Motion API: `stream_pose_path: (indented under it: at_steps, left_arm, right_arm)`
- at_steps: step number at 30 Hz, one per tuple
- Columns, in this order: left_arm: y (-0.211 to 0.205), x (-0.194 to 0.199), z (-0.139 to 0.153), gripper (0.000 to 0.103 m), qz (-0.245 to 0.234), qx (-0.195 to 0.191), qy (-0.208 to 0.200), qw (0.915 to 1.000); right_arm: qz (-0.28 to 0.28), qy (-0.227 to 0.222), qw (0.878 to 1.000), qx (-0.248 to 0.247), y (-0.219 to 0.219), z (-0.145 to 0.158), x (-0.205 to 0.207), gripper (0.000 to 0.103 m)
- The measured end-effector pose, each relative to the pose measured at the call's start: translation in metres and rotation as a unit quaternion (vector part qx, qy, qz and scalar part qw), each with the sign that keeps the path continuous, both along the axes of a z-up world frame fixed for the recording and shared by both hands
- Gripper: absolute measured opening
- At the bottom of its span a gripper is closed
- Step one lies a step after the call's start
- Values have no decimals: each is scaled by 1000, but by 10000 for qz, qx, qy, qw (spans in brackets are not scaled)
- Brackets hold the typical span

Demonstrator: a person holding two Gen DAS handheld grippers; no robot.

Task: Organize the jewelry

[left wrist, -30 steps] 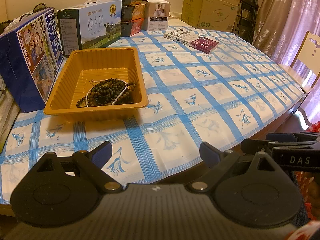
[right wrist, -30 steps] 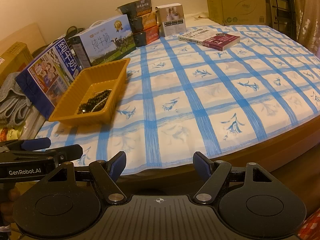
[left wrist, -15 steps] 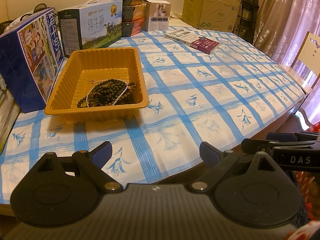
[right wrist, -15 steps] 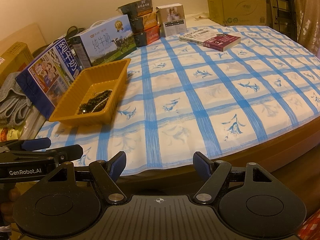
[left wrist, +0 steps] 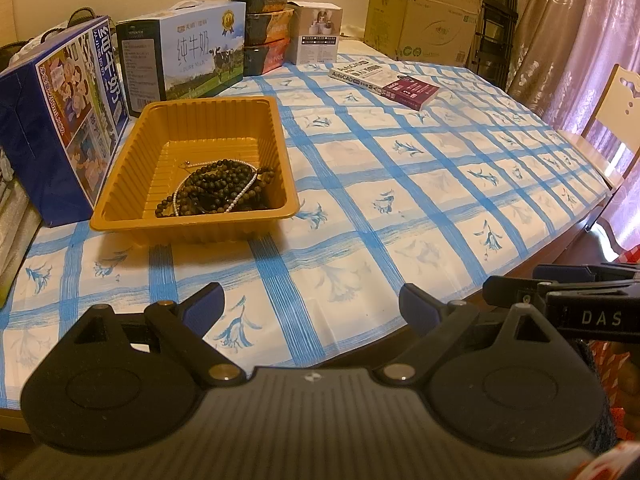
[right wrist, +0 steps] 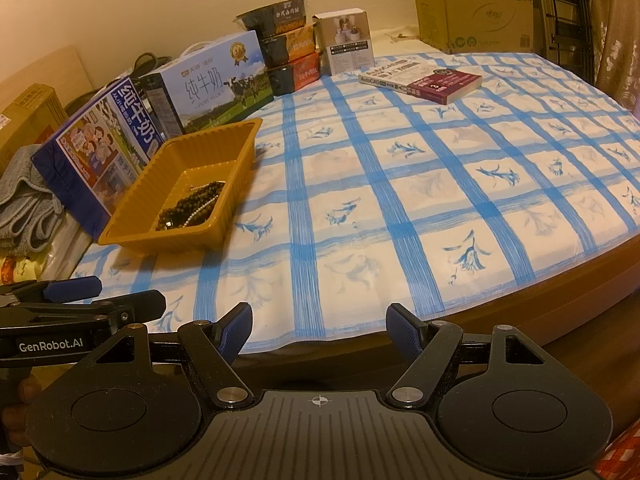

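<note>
An orange plastic tray [left wrist: 120, 216] stands on the left of the table, also in the right wrist view [right wrist: 132, 236]. Inside lies a tangle of dark bead strings [left wrist: 218, 192] with a thin pearl strand [left wrist: 244, 192]; the tangle also shows in the right wrist view [right wrist: 188, 206]. My left gripper [left wrist: 310, 308] is open and empty, held low at the table's near edge, well short of the tray. My right gripper [right wrist: 320, 330] is open and empty, just off the near edge. Each gripper shows at the side of the other's view.
The table [left wrist: 440, 184] has a blue-checked cloth. Milk cartons [left wrist: 68, 120] [left wrist: 188, 56] stand left of and behind the tray. Stacked food bowls [left wrist: 264, 28], a small white box [left wrist: 318, 34] and a book [left wrist: 384, 80] are at the back. A chair [left wrist: 616, 120] is at the right.
Both views have shifted very slightly; the grippers stay open and low at the near edge. Nothing on the table has moved.
</note>
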State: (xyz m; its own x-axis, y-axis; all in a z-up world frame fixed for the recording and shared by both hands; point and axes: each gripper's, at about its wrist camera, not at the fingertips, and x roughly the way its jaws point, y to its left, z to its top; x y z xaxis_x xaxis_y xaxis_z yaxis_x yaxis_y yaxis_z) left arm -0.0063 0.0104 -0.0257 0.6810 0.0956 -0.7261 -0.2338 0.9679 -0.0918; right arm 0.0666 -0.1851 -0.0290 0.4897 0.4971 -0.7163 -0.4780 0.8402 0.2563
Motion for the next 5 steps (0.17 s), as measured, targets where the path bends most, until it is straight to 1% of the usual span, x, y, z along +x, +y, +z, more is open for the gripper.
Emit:
stream_pose_path:
  at_steps: [5]
  left_arm:
    - [4, 2, 2, 93, 22, 3, -6, 10000]
  right_arm:
    - [-1, -3, 10000, -1, 0, 0, 0, 74]
